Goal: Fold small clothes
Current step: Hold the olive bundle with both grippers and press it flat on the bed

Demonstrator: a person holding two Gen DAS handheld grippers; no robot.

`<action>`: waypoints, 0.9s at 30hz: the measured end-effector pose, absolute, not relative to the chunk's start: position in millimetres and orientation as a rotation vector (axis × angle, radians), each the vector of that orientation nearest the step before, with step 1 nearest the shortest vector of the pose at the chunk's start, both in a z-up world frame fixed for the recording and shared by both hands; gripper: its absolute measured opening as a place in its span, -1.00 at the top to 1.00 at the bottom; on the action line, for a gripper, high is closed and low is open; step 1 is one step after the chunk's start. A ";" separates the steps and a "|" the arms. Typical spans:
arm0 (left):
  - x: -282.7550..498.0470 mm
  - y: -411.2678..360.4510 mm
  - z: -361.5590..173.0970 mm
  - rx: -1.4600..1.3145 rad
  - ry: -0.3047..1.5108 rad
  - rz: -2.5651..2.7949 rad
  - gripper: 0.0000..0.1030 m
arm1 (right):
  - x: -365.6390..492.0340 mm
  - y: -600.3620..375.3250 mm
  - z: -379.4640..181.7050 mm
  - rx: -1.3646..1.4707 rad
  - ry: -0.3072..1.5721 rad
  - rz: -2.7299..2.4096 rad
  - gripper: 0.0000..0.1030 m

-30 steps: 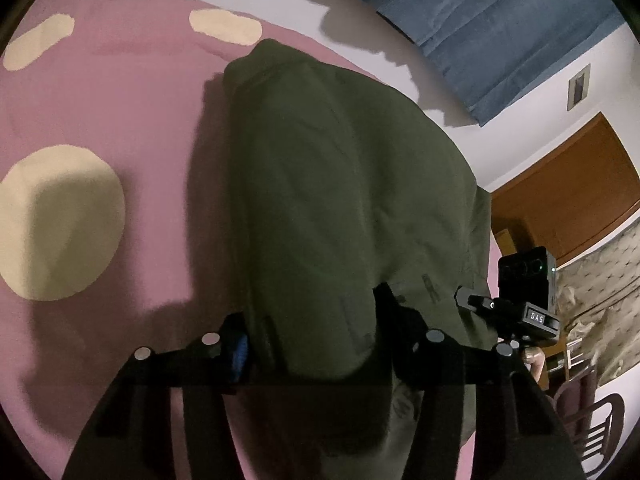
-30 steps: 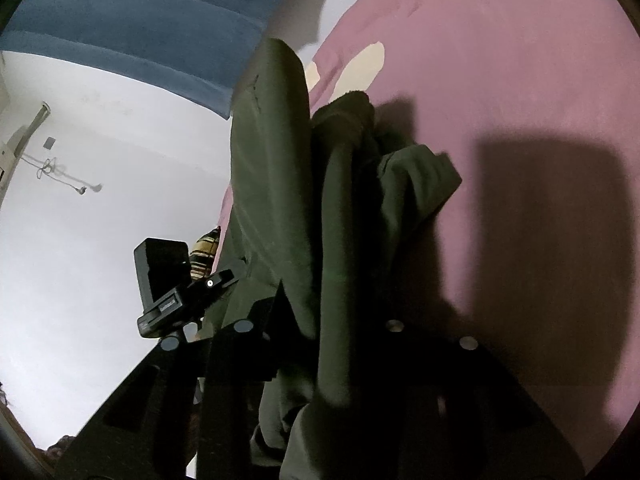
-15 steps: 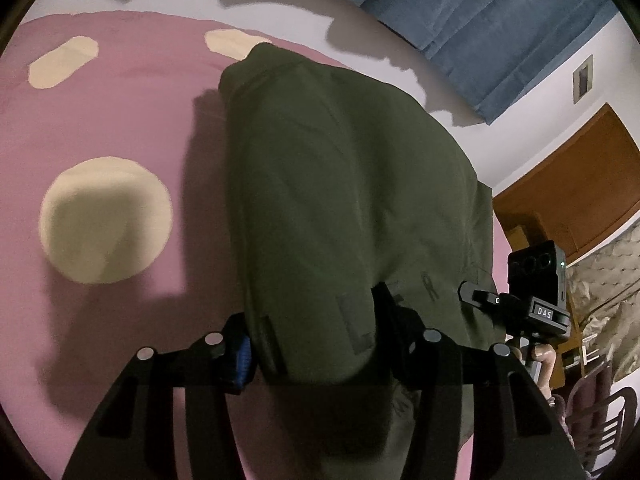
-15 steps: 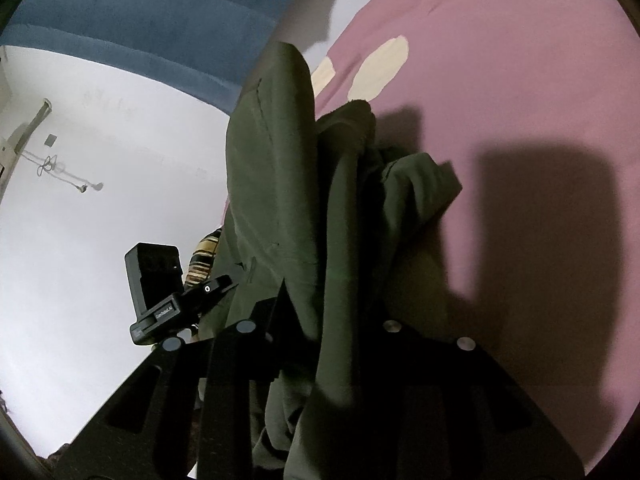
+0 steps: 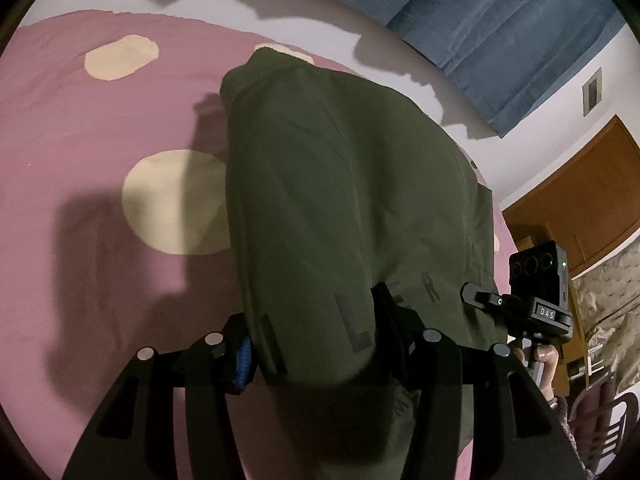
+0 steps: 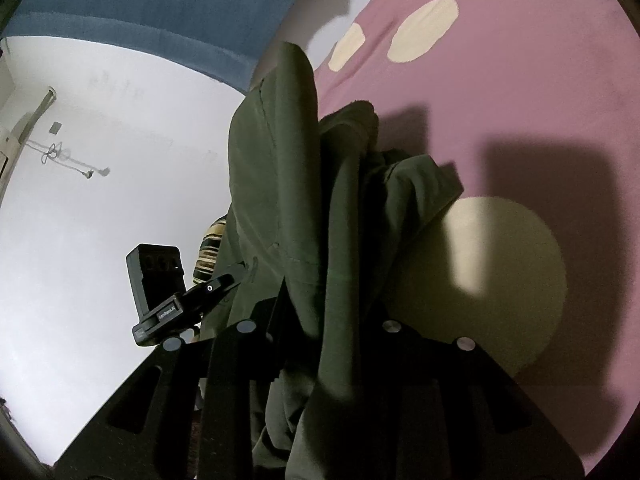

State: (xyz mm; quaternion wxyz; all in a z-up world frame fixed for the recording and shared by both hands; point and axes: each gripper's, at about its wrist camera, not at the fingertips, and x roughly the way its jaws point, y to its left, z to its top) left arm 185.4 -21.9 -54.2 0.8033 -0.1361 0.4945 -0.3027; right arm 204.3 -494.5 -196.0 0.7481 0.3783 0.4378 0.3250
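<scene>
Lifted higher: olive garment (image 5: 344,200) bunched, both claws (image 5: 316,336) (image 6: 320,320) clamping it.

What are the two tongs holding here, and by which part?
Both hold the dark green garment: the left tongs and right tongs are each shut on its near edge; it hangs bunched above the pink bedspread.

From my left wrist view, the dark olive-green cotton garment (image 5: 344,208) drapes over the left gripper (image 5: 316,332), so I can't see its fingertips. Dark printed letters on the cloth are partly folded under and unreadable. The pink bedspread with cream round dots (image 5: 100,128) runs off the frame. On the right wrist view, the right gripper (image 6: 320,320) is buried in fabric too.
</scene>
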 end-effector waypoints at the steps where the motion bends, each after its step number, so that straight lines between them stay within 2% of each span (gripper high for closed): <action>1: 185.3 -21.4 -55.0 -0.293 1.061 -0.647 -0.01 | 205.2 -494.6 -196.8 0.827 0.961 0.711 0.52; 27: 187.5 -18.9 -68.5 -0.321 1.066 -0.663 -0.06 | 208.6 -504.4 -206.6 0.891 0.950 0.724 0.53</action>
